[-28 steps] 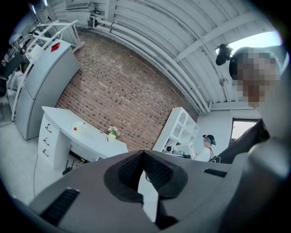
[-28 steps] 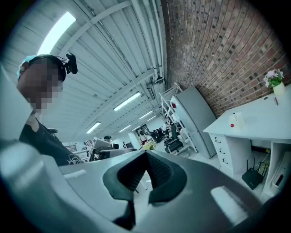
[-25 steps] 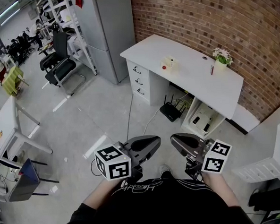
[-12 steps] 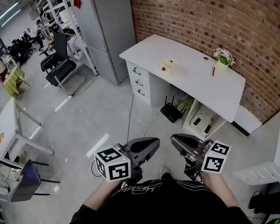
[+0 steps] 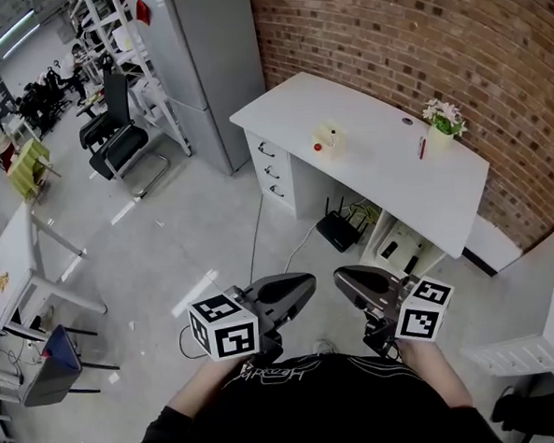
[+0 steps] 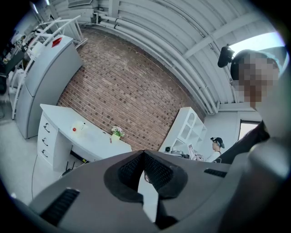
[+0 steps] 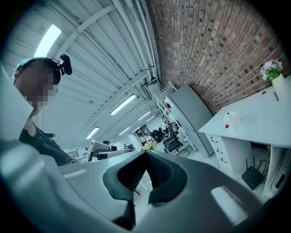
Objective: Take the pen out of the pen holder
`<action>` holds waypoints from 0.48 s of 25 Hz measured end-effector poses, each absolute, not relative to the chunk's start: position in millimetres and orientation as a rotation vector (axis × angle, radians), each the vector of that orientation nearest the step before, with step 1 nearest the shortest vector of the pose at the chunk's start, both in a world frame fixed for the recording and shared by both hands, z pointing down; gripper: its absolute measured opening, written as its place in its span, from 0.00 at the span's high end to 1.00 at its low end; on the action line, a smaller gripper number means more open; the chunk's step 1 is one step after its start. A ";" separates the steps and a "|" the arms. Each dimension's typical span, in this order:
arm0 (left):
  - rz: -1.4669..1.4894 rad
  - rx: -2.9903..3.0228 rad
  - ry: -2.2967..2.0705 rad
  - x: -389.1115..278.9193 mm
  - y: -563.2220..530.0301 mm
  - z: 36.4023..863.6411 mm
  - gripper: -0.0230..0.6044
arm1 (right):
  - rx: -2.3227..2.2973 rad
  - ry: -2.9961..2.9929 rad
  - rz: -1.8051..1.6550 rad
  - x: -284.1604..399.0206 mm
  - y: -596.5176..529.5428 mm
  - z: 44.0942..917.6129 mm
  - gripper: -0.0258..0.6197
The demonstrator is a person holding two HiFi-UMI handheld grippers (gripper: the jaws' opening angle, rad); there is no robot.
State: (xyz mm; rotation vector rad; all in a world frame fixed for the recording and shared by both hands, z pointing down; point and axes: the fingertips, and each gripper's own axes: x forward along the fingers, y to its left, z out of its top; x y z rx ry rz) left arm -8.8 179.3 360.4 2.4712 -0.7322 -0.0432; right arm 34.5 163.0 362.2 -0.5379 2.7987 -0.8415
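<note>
The person holds the left hand-held gripper [image 5: 307, 282] and the right hand-held gripper [image 5: 340, 277] low and side by side. Both have their jaws together on nothing. Both are well apart from the white worktop [image 5: 387, 176]. There the red pen [image 5: 421, 147] is just beside the flower pot [image 5: 442, 120], near the brick wall [image 5: 416, 39].

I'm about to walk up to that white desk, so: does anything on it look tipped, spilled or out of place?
Nothing stands out. On the white desk the flower pot and the pale box stand upright, and no spill shows. The thin red thing beside the pot is too small to judge.
</note>
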 end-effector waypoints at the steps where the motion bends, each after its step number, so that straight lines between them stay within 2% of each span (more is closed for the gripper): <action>1: -0.042 2.470 -0.734 -6.1 173.1 361.0 0.96 | -0.535 2.800 -0.841 37.0 156.9 362.3 0.96; 12: -0.023 2.439 -0.787 26.1 111.5 372.5 0.96 | -0.478 2.807 -0.866 67.3 95.6 370.4 0.96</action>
